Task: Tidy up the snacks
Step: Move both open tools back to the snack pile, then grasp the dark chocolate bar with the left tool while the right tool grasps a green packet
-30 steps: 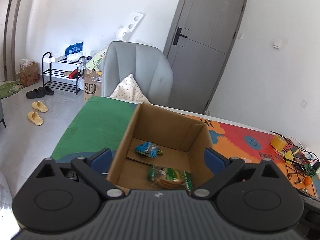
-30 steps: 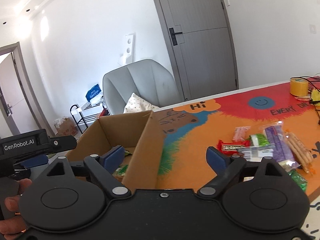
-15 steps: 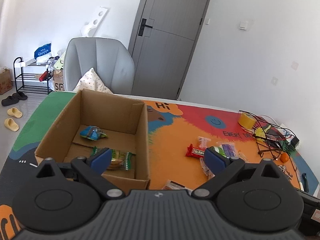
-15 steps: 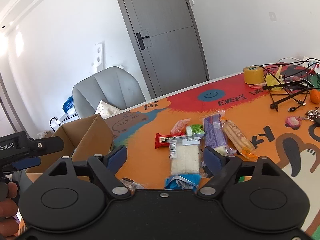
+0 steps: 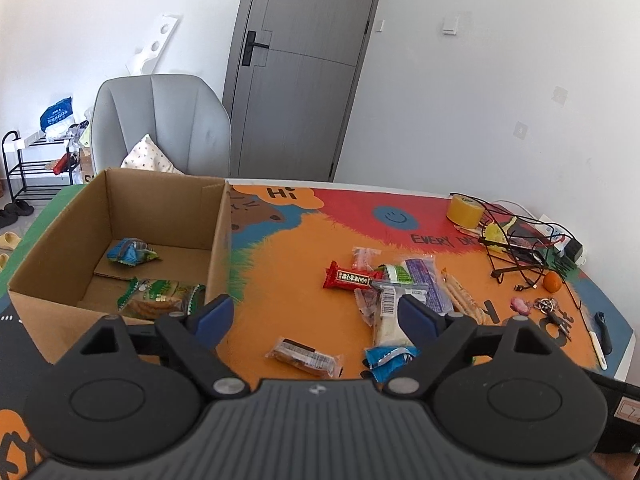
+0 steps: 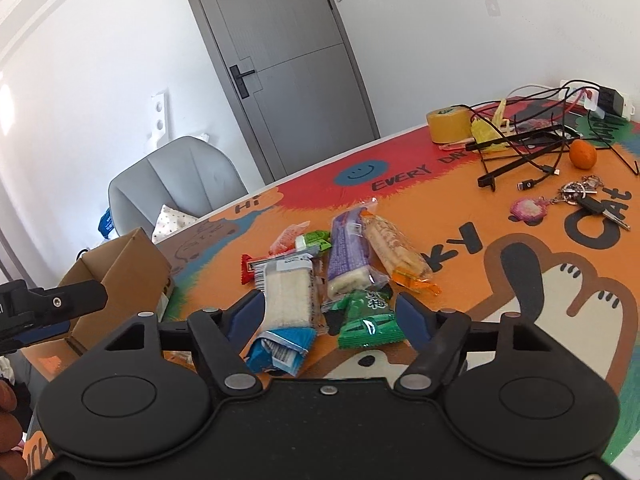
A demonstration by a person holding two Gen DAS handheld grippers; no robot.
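An open cardboard box (image 5: 60,240) stands at the table's left, with a blue-green snack pack (image 5: 130,252) and a green cracker pack (image 5: 160,298) inside; it also shows in the right wrist view (image 6: 132,276). A pile of snacks lies on the orange mat: a red bar (image 5: 346,278), a white wafer pack (image 6: 288,296), a purple pack (image 6: 346,252), a green pack (image 6: 368,320), a biscuit stick pack (image 6: 394,246) and a brown bar (image 5: 304,356). My left gripper (image 5: 316,316) is open and empty, above the mat beside the box. My right gripper (image 6: 330,310) is open and empty, just above the pile.
A yellow tape roll (image 6: 448,124), a black wire stand with cables (image 6: 520,148), an orange fruit (image 6: 582,154) and keys (image 6: 580,196) sit at the right. A grey chair (image 5: 160,128) stands behind the table. The left gripper's body (image 6: 52,304) is at the left.
Both grippers swung right, away from the box toward the snack pile. The right gripper also dropped closer to the snacks. Both stayed open and empty.
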